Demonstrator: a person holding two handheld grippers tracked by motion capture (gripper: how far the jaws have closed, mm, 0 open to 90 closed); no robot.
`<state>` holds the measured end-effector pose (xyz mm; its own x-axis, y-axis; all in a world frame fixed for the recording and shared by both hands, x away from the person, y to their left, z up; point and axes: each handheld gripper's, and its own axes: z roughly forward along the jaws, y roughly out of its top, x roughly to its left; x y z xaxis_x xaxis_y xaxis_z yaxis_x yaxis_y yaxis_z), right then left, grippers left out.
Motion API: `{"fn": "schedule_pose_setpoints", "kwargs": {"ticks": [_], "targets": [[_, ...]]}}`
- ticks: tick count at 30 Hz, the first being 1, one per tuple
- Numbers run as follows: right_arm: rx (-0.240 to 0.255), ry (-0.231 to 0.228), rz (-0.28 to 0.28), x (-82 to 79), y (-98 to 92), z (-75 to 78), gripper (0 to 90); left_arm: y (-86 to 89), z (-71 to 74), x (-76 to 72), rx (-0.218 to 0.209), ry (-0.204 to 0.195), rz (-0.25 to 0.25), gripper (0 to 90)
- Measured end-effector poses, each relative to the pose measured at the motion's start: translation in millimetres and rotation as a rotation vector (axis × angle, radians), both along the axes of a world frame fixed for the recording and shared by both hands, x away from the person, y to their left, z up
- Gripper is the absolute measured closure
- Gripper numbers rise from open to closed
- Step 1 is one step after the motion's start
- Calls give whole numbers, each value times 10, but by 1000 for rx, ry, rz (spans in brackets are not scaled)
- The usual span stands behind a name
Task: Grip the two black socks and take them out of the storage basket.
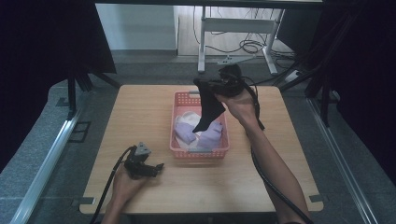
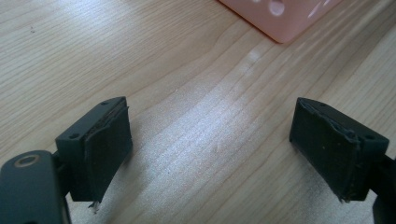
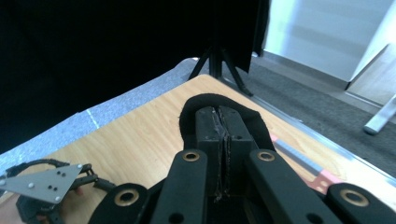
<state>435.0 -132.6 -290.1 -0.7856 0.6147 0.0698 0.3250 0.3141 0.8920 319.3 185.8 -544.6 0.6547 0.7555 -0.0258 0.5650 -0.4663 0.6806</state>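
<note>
My right gripper (image 1: 203, 86) hangs above the far end of a pink basket (image 1: 200, 151), shut on a black sock (image 1: 208, 110) that dangles down toward the basket. In the right gripper view the jaws (image 3: 223, 140) are pressed together with the black sock's cuff (image 3: 187, 116) wrapped around them. Purple socks (image 1: 185, 131) and a white one (image 1: 189, 116) lie inside the basket. My left gripper (image 1: 157, 168) rests near the table's front left edge; its jaws (image 2: 210, 140) stand wide open over bare wood with nothing between them.
The wooden table (image 1: 140, 112) has bare room left and right of the basket. A corner of the basket (image 2: 280, 18) lies just beyond the left gripper. Black curtains, tripod legs and a desk frame (image 1: 233, 28) stand behind the table.
</note>
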Motion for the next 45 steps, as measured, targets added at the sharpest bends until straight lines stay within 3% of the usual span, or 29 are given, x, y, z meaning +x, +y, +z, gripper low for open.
{"fn": "schedule_pose_setpoints", "kwargs": {"ticks": [13,20,25,30,35,40,45], "targets": [[50,-39,-58,-66,-337,344,878,0,1,-1,1,0,1,127],[54,-66,-122,-103,-598,491,878,-1,1,-1,1,-1,1,127],[42,-74,-188,-100,-841,514,878,-1,1,-1,1,0,1,127],[24,-71,-260,-67,-1105,421,877,-1,0,-1,0,0,2,127],[-17,-65,-319,-13,-1297,233,877,-2,-1,0,-2,-3,3,127],[-63,-35,-364,73,-1417,-68,876,-3,-2,0,-2,-5,4,127],[-84,25,-393,161,-1515,-440,875,-2,-1,-1,-1,-2,2,127]]}}
